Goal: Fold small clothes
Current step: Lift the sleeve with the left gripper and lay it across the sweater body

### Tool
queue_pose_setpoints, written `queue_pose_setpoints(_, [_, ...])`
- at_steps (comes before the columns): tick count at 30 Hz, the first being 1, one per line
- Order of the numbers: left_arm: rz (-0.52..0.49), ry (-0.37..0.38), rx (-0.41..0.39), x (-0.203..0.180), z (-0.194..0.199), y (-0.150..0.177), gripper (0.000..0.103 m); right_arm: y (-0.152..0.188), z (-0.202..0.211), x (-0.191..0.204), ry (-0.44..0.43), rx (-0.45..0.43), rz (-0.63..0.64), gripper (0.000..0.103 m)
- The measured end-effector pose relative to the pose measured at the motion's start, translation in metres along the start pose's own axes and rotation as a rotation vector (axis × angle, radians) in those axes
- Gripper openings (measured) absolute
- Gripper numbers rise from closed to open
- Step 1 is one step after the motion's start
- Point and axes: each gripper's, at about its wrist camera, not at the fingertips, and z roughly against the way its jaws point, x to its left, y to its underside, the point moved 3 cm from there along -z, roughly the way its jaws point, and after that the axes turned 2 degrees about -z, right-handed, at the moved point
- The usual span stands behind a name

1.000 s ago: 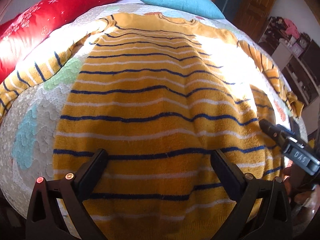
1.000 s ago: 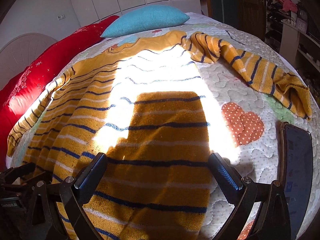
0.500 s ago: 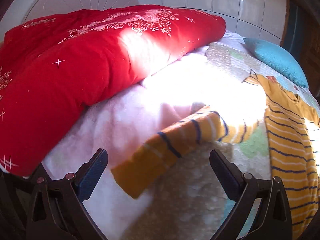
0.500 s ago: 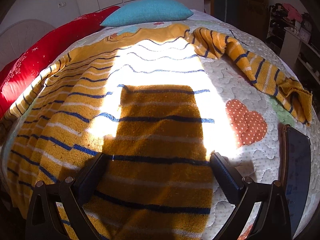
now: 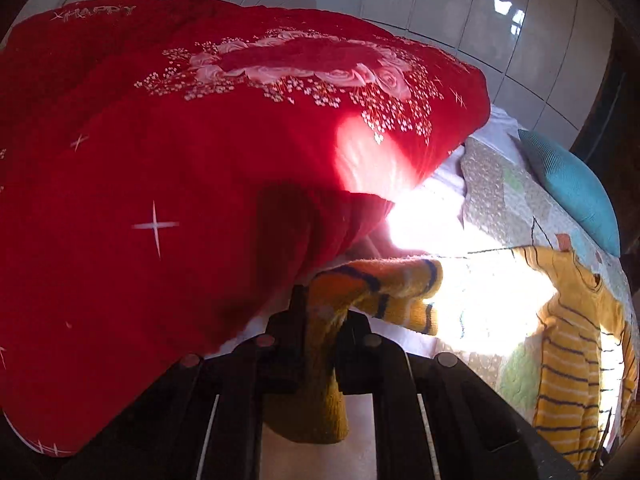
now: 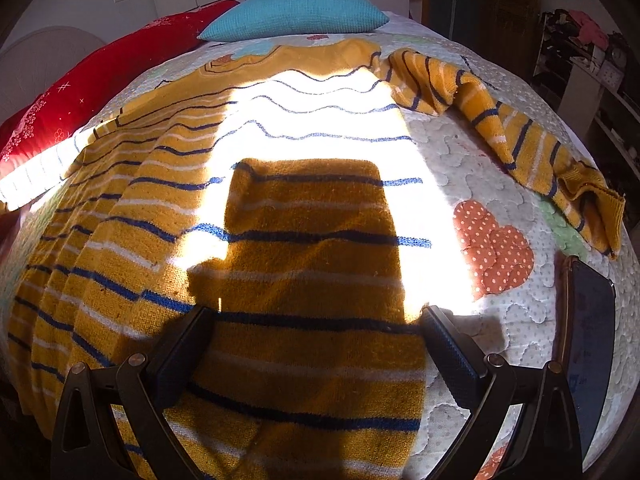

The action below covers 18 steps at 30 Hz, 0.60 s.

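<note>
The yellow striped sweater (image 6: 304, 240) lies flat on the bed (image 6: 500, 184), so I can fold it one part at a time. I start with a sleeve (image 5: 384, 284) that lies by the red blanket (image 5: 180, 168). My left gripper (image 5: 320, 332) has just been closing, and now it pinches the sleeve end tight. My right gripper (image 6: 316, 344) is spread wide above the sweater's bottom part and holds nothing.
</note>
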Motion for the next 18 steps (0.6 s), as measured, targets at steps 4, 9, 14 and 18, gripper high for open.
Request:
queue_pose_setpoints(4, [-0.056, 0.009, -0.022, -0.029, 0.015, -0.017, 0.011, 0.002, 0.002, 0.001, 0.004, -0.022, 0.001, 0.103])
queue_pose_setpoints(9, [-0.121, 0.188, -0.029, -0.111, 0.048, -0.008, 0.011, -0.002, 0.025, -0.002, -0.074, -0.058, -0.033, 0.100])
queue_pose_setpoints(14, [-0.241, 0.411, 0.004, -0.242, 0.061, 0.008, 0.011, -0.003, 0.063, -0.007, -0.148, -0.158, -0.050, 0.100])
queue_pose_setpoints(18, [-0.335, 0.568, 0.070, -0.364, 0.055, 0.045, 0.011, 0.010, 0.076, -0.020, -0.167, -0.182, -0.084, 0.100])
